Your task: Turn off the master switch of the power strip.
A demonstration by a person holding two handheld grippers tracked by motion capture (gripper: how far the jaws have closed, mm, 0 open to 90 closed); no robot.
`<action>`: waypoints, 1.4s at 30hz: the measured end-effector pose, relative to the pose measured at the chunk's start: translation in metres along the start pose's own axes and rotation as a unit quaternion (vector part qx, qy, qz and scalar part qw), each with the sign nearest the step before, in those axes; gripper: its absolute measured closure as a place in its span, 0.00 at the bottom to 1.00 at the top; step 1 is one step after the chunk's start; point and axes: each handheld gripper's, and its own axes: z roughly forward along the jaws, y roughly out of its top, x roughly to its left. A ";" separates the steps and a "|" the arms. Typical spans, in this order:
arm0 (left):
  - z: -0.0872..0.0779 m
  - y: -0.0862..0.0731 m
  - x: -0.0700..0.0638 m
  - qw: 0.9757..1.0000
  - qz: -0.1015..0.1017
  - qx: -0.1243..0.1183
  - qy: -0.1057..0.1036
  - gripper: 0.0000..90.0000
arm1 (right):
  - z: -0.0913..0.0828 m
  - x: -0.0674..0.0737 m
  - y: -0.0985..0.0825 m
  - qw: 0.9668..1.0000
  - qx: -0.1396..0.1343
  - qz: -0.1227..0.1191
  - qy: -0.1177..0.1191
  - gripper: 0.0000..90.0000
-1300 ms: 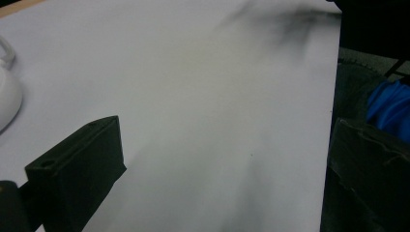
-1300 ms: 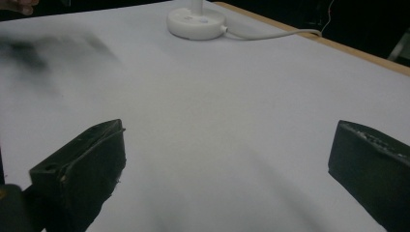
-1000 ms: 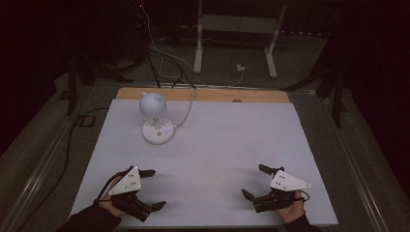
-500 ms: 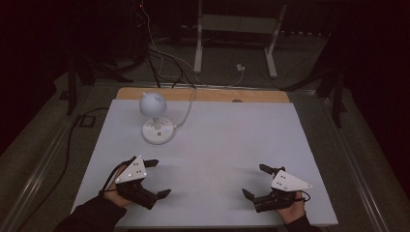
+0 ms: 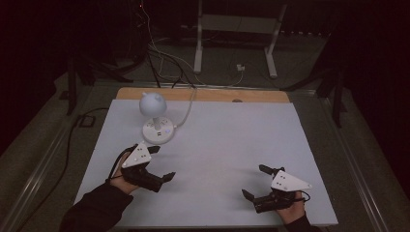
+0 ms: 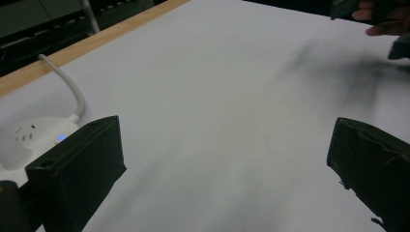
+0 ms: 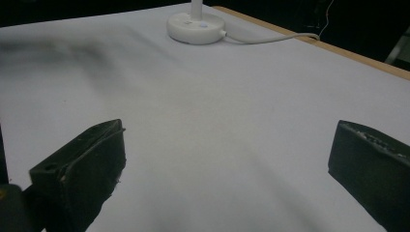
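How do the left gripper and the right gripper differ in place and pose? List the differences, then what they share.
1. The left gripper is close to the lamp; the right gripper sits far from it, near the front right corner of the table.
2. The left gripper points right and away, the right gripper left.
Shared: both open, empty, each with a grey plate.

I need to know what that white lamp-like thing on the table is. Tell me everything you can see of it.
The white lamp looks like smooth plastic: a round disc base with a small lit blue dot, a short upright stem and a ball-shaped head. It stands upright on the white table, at its far left. A white cable leaves the base and runs off the far wooden edge. Nothing else touches it; the left gripper is close but apart.
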 end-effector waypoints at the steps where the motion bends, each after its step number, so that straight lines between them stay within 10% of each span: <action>1: 0.002 0.001 0.001 1.000 -0.004 0.001 0.006 0.00 | 0.000 0.000 0.000 1.000 0.000 0.000 0.000 0.00; 25: 0.029 0.016 0.020 0.998 -0.044 0.000 0.054 0.00 | -0.001 -0.001 0.000 1.000 -0.003 0.006 0.003 0.00; 42: 0.055 0.020 0.035 0.991 -0.073 -0.010 0.112 0.00 | 0.000 -0.002 -0.001 1.000 -0.003 0.014 0.009 0.00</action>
